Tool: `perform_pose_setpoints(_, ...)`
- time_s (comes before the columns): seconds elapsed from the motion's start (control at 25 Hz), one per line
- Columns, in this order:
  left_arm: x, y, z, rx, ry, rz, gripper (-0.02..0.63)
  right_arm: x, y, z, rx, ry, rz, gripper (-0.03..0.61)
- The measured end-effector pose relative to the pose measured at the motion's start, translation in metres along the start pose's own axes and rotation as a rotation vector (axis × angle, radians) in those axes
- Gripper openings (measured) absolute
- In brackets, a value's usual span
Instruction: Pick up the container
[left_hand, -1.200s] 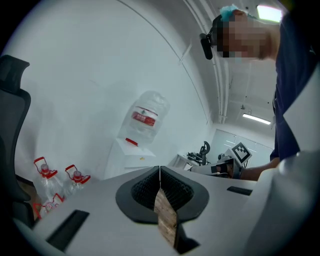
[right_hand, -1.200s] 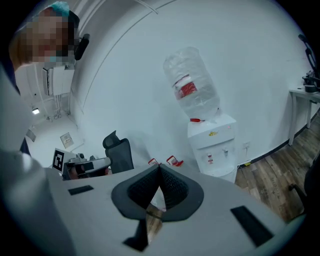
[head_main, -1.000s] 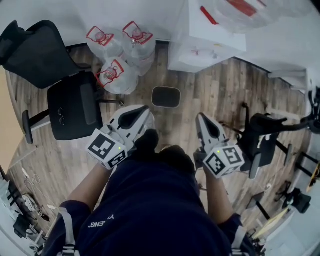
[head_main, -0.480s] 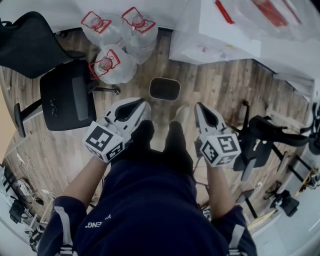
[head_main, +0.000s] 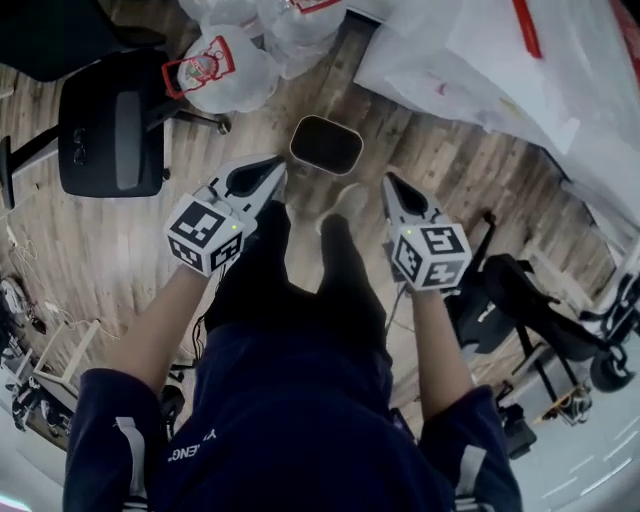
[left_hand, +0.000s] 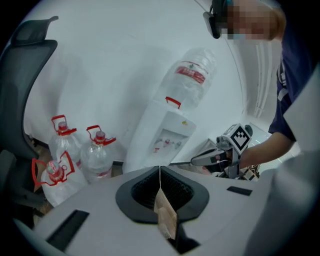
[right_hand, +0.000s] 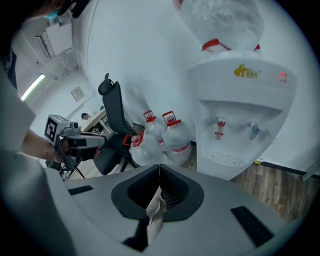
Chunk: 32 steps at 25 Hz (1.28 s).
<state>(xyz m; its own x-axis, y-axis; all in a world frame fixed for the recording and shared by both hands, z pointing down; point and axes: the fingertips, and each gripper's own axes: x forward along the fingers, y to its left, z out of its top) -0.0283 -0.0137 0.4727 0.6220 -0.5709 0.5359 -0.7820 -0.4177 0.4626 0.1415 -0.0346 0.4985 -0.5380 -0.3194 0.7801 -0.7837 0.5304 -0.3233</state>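
The container (head_main: 325, 145), a dark rounded-rectangular tub with a pale rim, sits on the wooden floor in the head view. It lies just beyond and between my two grippers. My left gripper (head_main: 277, 165) points at its left side with its jaws shut and nothing between them. My right gripper (head_main: 389, 180) points toward the container's right side, also shut and empty. Neither touches it. In the left gripper view the shut tips (left_hand: 160, 168) hide the container, and the right gripper (left_hand: 220, 154) shows beyond them. The right gripper view shows its shut tips (right_hand: 159, 167) and the left gripper (right_hand: 75, 141).
Large water bottles with red handles (head_main: 215, 70) (left_hand: 95, 152) (right_hand: 172, 132) stand on the floor behind the container. A white water dispenser (head_main: 480, 60) (right_hand: 240, 110) is at the back right. A black office chair (head_main: 110, 120) stands left, and another chair base (head_main: 530, 300) right. The person's legs are between the grippers.
Both grippers have come down toward the floor and forward. Their tips now lie close to the container's two sides. Both stayed shut.
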Motion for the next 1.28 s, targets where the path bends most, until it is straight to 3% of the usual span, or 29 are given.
perform_pose_setpoints(0.28,0.067,0.062,-0.117,-0.070,0.129,0.078,0.029,0.112,-0.056,-0.070,-0.058,0.187,0.027,0.015)
perform_pose_setpoints(0.52,0.132,0.130,-0.230,-0.092,0.273,0.089,0.085,0.210,-0.115,-0.143,-0.064,0.272,-0.006,0.040)
perform_pose_setpoints(0.6,0.156,0.150,-0.266,-0.100,0.319,0.091,0.108,0.241,-0.135,-0.173,-0.052,0.310,-0.018,0.104)
perform_pose_setpoints(0.96,0.253,0.212,-0.393,-0.090,0.533,0.085,0.220,0.349,-0.196,-0.301,0.057,0.469,-0.107,0.220)
perform_pose_setpoints(1.16,0.277,0.231,-0.455,-0.124,0.655,0.094,0.229,0.383,-0.214,-0.349,0.138,0.509,-0.169,0.239)
perform_pose_setpoints(1.28,0.289,0.240,-0.474,-0.130,0.689,0.091,0.227,0.397,-0.219,-0.366,0.175,0.503,-0.200,0.238)
